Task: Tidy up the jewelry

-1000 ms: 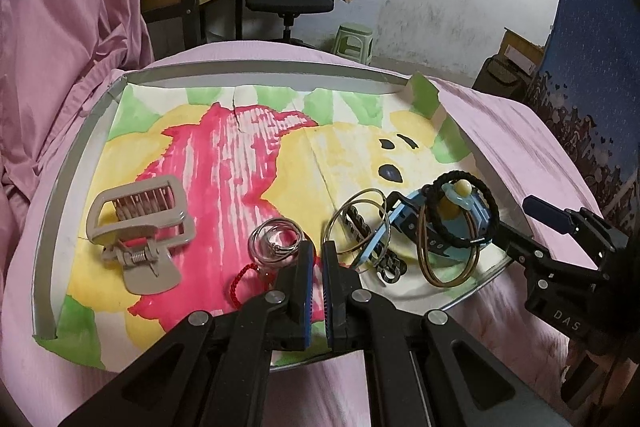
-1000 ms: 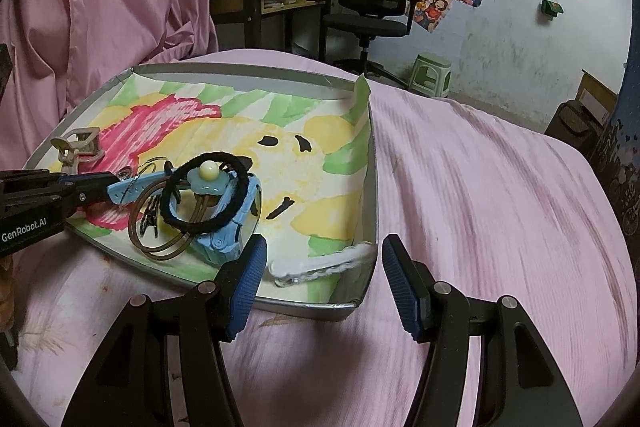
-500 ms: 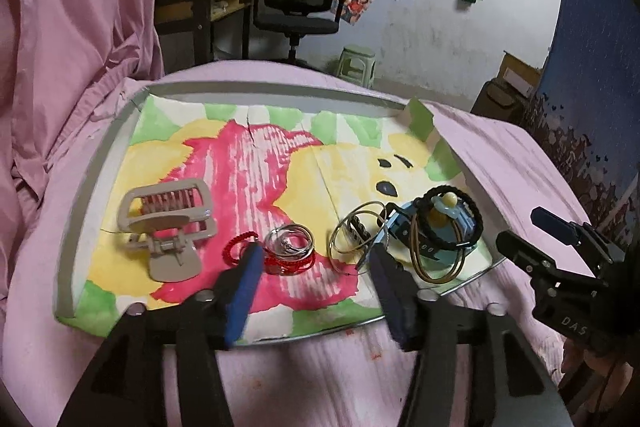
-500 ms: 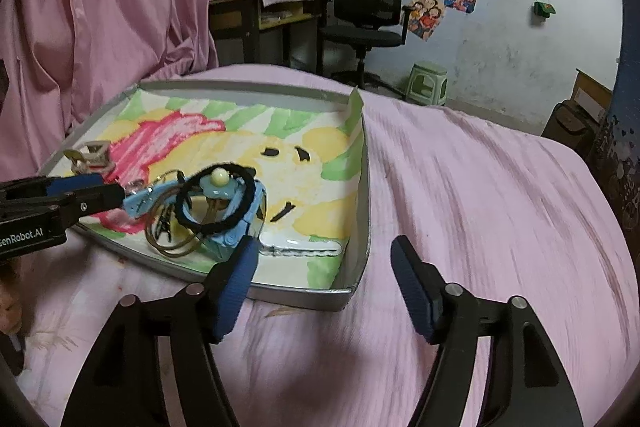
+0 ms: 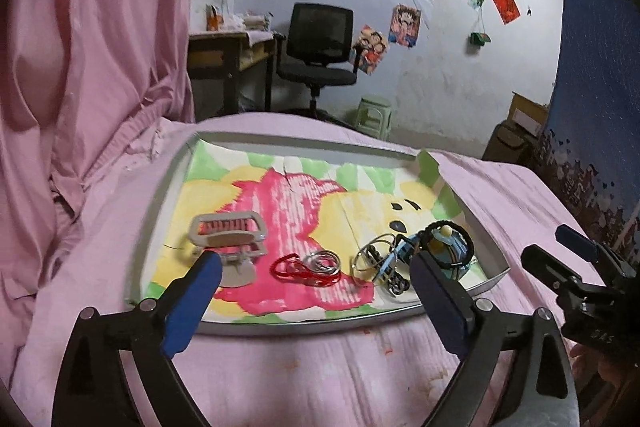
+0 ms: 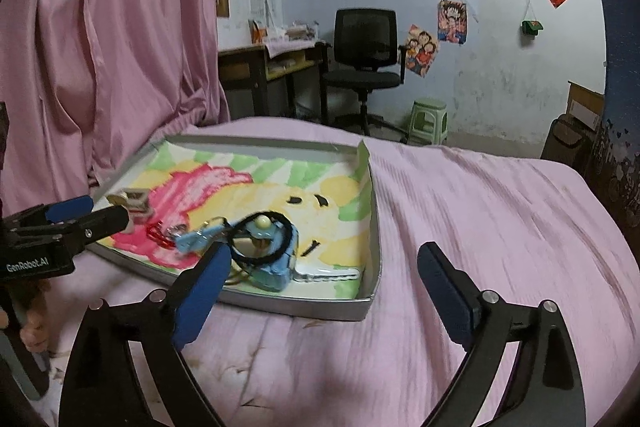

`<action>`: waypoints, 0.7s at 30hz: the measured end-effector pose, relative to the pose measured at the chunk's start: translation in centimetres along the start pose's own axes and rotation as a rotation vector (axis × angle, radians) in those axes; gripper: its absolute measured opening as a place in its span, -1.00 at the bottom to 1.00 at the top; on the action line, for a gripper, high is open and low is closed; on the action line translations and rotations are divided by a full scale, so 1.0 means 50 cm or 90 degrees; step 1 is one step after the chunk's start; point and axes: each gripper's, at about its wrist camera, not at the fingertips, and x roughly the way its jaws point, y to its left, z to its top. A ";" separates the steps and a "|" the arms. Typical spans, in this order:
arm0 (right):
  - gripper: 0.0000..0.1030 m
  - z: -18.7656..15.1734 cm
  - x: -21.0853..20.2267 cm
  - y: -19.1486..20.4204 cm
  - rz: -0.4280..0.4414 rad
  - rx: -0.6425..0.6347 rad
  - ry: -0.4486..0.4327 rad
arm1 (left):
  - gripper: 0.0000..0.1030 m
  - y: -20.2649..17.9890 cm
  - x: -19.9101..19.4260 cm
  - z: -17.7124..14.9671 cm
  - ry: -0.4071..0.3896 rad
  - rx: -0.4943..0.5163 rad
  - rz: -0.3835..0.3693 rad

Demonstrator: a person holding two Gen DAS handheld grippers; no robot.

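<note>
A metal tray (image 5: 168, 187) lined with a bright drawing lies on the pink bed. In it are a beige hair claw (image 5: 228, 235), a red cord bracelet (image 5: 296, 269), silver rings (image 5: 320, 261), thin bangles (image 5: 372, 255), a dark chain (image 5: 394, 285) and a blue clip with a black hair tie (image 5: 448, 247). My left gripper (image 5: 316, 285) is open and empty, held above the tray's near edge. My right gripper (image 6: 324, 273) is open and empty at the tray's near right corner (image 6: 368, 303). The blue clip (image 6: 272, 247) and a white comb (image 6: 328, 273) show there.
Pink curtain (image 5: 80, 67) hangs on the left. The pink bed cover (image 6: 500, 211) stretches to the right of the tray. A desk (image 5: 228, 55), office chair (image 5: 320, 47) and green stool (image 5: 374, 115) stand at the far wall.
My left gripper has opened, let go of the red cord and rings, and drawn back and up. My right gripper has also drawn back a little, still open.
</note>
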 end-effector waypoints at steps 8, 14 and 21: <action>0.94 -0.001 -0.041 0.015 0.012 0.013 -0.037 | 0.97 0.009 -0.060 -0.007 -0.054 0.006 0.013; 0.94 -0.002 -0.075 0.027 0.019 0.018 -0.063 | 0.99 0.014 -0.096 -0.018 -0.072 0.004 0.018; 0.94 -0.007 -0.113 0.039 0.030 0.017 -0.082 | 0.99 0.022 -0.131 -0.038 -0.080 -0.003 0.020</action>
